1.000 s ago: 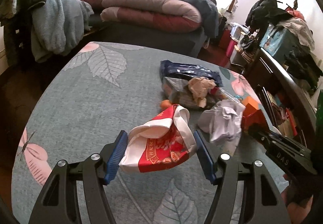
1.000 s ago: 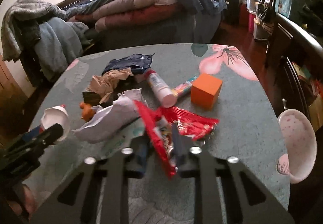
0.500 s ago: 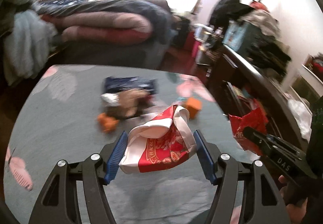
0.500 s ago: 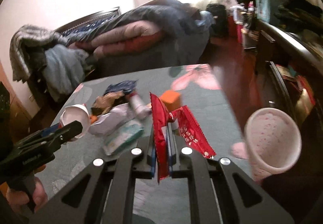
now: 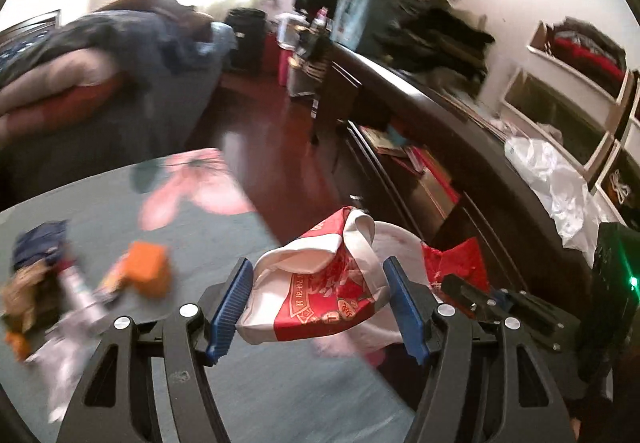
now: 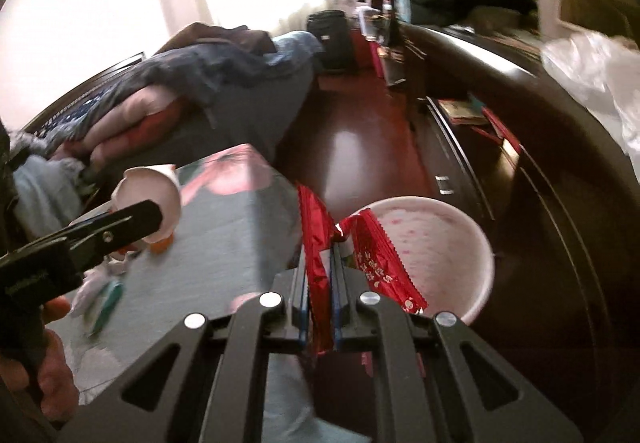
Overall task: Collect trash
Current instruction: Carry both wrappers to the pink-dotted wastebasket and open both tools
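Beyond the tabletop edge, we see right claw pinching red wrapper upright, apparently over pink bin; left claw level, gripping crushed paper cup.

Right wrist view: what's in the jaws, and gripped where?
A red wrapper, pinched flat across its middle by the right gripper; its loose end hangs over the pink bin.

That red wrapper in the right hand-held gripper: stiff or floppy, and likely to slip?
Probably floppy: the red wrapper droops and creases around the shut right hand-held gripper. Likely light; its glossy film may slip.
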Tool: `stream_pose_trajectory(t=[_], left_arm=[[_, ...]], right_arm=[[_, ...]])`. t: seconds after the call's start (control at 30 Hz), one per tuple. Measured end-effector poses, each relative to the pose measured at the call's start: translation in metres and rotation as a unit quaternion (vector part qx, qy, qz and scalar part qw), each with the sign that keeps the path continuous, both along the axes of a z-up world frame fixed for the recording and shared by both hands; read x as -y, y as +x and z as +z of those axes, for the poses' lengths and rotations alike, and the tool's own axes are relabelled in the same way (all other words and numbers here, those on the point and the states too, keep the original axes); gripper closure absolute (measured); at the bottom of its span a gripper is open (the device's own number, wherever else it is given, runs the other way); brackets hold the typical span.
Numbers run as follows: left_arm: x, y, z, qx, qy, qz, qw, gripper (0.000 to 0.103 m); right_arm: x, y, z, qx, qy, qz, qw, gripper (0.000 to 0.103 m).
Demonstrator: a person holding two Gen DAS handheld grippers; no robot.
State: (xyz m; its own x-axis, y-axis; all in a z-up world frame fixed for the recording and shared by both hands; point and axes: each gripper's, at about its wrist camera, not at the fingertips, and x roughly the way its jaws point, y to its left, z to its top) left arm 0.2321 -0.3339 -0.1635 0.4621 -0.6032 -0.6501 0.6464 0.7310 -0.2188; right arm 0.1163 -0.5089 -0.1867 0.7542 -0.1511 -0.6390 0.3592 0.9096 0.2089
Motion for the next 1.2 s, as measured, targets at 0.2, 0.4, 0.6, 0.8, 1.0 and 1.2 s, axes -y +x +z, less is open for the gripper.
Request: stream_pose_trajectory(t=[0.2,0.4,0.6,0.8,1.0,1.2], left_arm=[[0.070,0.023,-0.026,-0.039,0.007,-0.034,0.9987,0.036],[0.127,0.048,-0.058,-0.086,0.025,-0.066,0.9938,0.035],[0.137,0.059,-0.073,-0.114,0.008,-0.063,0.9915,0.015],[0.124,0.061,-0.069,-0.121,-0.002,-0.048,0.9915,0.014],[0.084,0.044,-0.042,-0.060,0.023,-0.009,0.9979,0.012],[0.015,0.024,-0.020,0.008,0.068,0.067,0.9954,0.008]], right_arm=[[0.043,0.016,-0.027,-0.009,0.008,-0.017,1.000,0.093],[0.083,0.032,-0.062,-0.015,0.039,-0.032,0.999,0.082],[0.098,0.034,-0.080,-0.013,0.033,-0.050,0.998,0.048],[0.099,0.036,-0.088,-0.031,0.024,-0.058,0.998,0.045],[0.070,0.018,-0.060,-0.019,-0.002,-0.057,0.998,0.028],[0.017,-0.002,-0.017,0.008,-0.039,-0.029,0.999,0.013]])
